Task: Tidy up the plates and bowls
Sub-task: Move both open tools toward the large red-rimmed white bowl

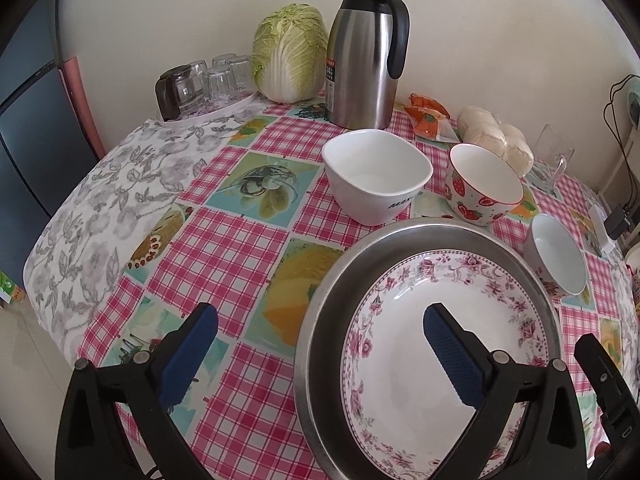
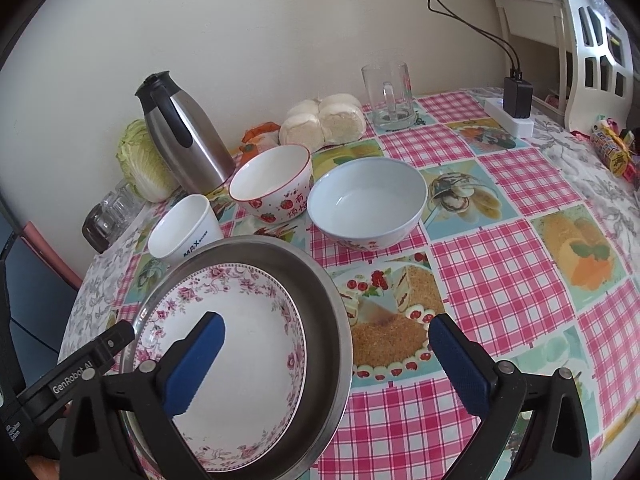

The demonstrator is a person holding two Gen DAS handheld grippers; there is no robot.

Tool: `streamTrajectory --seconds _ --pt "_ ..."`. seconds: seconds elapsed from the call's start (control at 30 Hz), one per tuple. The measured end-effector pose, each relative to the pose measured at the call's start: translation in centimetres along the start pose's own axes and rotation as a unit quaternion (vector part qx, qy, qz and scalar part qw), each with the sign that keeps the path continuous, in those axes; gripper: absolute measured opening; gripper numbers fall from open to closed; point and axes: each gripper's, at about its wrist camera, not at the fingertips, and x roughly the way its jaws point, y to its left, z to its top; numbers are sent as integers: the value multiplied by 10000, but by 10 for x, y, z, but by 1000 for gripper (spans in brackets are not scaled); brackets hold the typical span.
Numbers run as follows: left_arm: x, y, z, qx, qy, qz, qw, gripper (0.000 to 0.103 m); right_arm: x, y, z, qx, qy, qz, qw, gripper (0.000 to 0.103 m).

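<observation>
A flowered plate (image 1: 448, 344) lay nested inside a steel pan (image 1: 340, 280) near the front edge of the table (image 1: 224, 240), which wore a pink checked cloth with fruit and cake pictures. The left gripper (image 1: 320, 356) stood with its jaws spread wide, one blue pad over the cloth and the other above the plate, gripping nothing. The right gripper (image 2: 326, 354) was likewise wide open and empty-handed, one pad above the plate and the other over the cloth past the pan's rim.

Just behind the pan sat three bowls in a loose row: a square white bowl (image 1: 376, 176), a strawberry bowl (image 1: 482, 184) and a pale blue bowl (image 2: 368, 204) (the last nearest the table's right side). Towards the far edge by the wall stood a steel jug (image 1: 362, 56), a cabbage (image 1: 290, 52), steamed buns (image 2: 324, 120) and a glass mug (image 2: 388, 96). Upturned glasses (image 1: 212, 80) rested on a tray at the far left corner.
</observation>
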Motion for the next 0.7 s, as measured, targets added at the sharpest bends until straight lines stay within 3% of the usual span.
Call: streamTrajectory --seconds 0.33,0.57,0.7 --pt "-6 -19 5 289 -290 -124 9991 102 -9 -3 7 -35 -397 -90 9992 103" --pt "-13 -32 11 457 -794 -194 9956 102 -10 -9 12 -39 -494 -183 9986 103" --pt "-10 -30 20 254 -726 -568 9954 102 -5 -9 14 -32 -426 -148 9990 103"
